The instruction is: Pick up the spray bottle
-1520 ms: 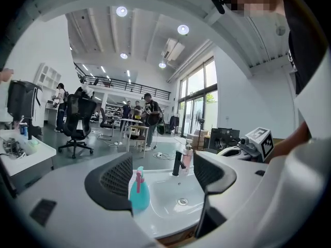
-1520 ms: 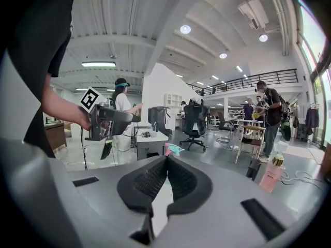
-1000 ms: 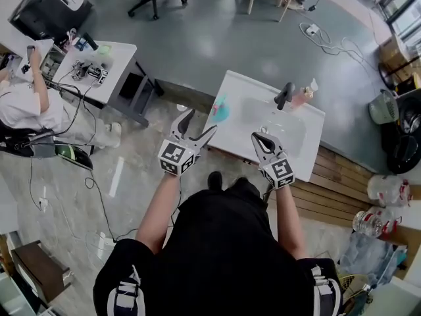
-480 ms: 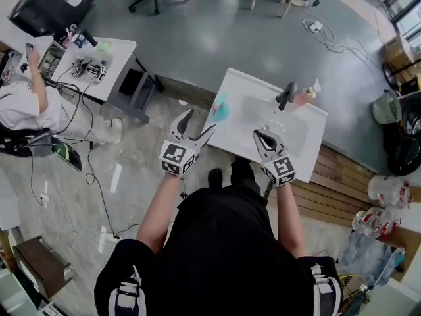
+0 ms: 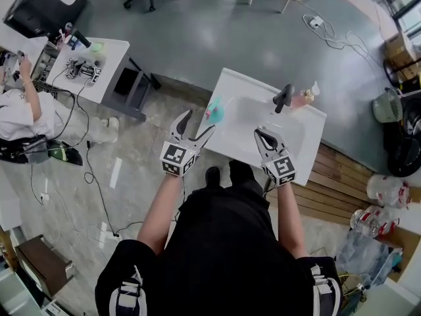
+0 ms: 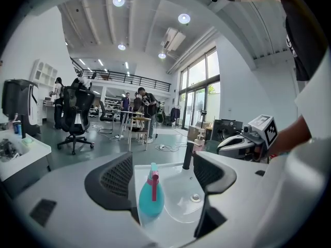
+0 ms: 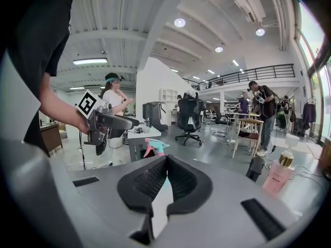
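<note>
The left gripper (image 5: 199,121) is hovering empty, jaws spread wide, with the spray bottle (image 5: 215,109) standing just ahead of their gap at the edge of the counter (image 5: 240,87), where an off-centre closing could topple it, while the right gripper (image 5: 259,133) is hanging pinched together, empty.

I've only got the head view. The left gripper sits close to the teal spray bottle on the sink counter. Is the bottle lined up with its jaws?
Observer: Yes. In the left gripper view the spray bottle stands upright, framed in the gap between the open jaws of the left gripper, and neither pad touches it.
Operator: And the right gripper, is it carrying anything?
Observer: No. In the right gripper view the jaws of the right gripper meet at their tips, with nothing held between them.
</note>
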A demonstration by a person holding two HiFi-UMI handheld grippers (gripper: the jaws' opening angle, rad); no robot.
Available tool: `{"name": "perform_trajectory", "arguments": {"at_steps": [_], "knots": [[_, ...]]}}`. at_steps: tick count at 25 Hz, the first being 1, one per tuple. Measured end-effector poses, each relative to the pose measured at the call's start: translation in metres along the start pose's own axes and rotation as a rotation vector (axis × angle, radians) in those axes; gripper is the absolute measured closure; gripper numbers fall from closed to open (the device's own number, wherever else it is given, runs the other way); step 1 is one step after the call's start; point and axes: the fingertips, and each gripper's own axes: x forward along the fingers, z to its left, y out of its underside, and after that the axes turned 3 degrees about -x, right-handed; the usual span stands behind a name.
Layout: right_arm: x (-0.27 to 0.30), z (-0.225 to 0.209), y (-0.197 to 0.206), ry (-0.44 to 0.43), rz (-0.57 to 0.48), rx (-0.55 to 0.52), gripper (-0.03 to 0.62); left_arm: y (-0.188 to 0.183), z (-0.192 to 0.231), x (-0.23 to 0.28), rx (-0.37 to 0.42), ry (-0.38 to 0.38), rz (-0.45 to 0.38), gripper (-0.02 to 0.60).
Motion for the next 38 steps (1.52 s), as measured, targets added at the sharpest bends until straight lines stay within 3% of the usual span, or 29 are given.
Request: {"name": "perform_trajectory", "arguments": {"at_steps": [15,38], "knots": [[0.023,-0.039,0.018,-0.021,0.056,0.01,0.577,0.023,0.015,0.056,-0.015,-0.013,0.065,0.235],[0.021,-0.093,0.034,0.031,0.106,0.041,0.577,0.051,0.036,0.121,-0.024,-0.048,0.142,0.235]]}}
